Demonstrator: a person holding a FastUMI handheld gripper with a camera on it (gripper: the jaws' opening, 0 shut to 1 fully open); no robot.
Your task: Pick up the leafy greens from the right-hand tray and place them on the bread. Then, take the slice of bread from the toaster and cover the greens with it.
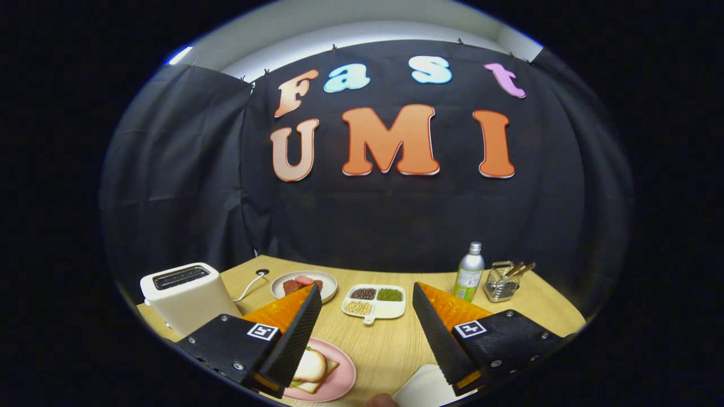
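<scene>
The table (390,345) looks like pale wood with a fine, matt grain. At its left edge the toaster (189,297) has a smooth, satin white shell, plastic by the look. The bottle (469,272) near the far edge is shiny metal, and the basket (500,282) beside it is bright wire. The gripper's (367,328) spread fingers (297,333) carry ribbed, matt pads. The pink plate (339,376) looks smooth.

Bottle (469,271), divided dish (374,301), wire basket (501,282)

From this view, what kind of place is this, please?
Probably a staged kitchen table in a recording booth: a toaster, a pink plate holding bread, and a divided dish of beans stand on a wooden table. The tool is open, holding nothing.
</scene>
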